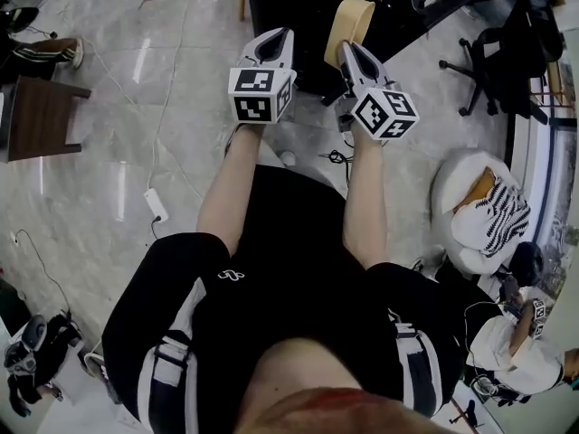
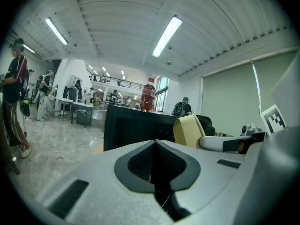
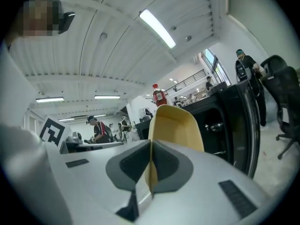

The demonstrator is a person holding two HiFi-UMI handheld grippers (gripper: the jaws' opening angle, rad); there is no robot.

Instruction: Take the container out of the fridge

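Note:
My right gripper [image 1: 349, 49] is shut on the rim of a pale yellow container [image 1: 347, 18], which it holds up in front of the black fridge [image 1: 298, 25]. The right gripper view shows the jaws [image 3: 151, 146] pinching the container's thin wall [image 3: 178, 125], with the open fridge [image 3: 220, 121] and its door [image 3: 248, 116] just beyond. Beside it, my left gripper [image 1: 273, 42] is shut and holds nothing. In the left gripper view the closed jaws [image 2: 156, 143] point at the fridge [image 2: 131, 130], and the container [image 2: 187, 130] is on the right.
A red bottle [image 2: 148, 96] stands on top of the fridge. A black office chair [image 1: 488, 61] is to the right, a brown table [image 1: 41, 116] to the left. A power strip with its cable [image 1: 156, 204] lies on the floor. People stand in the background.

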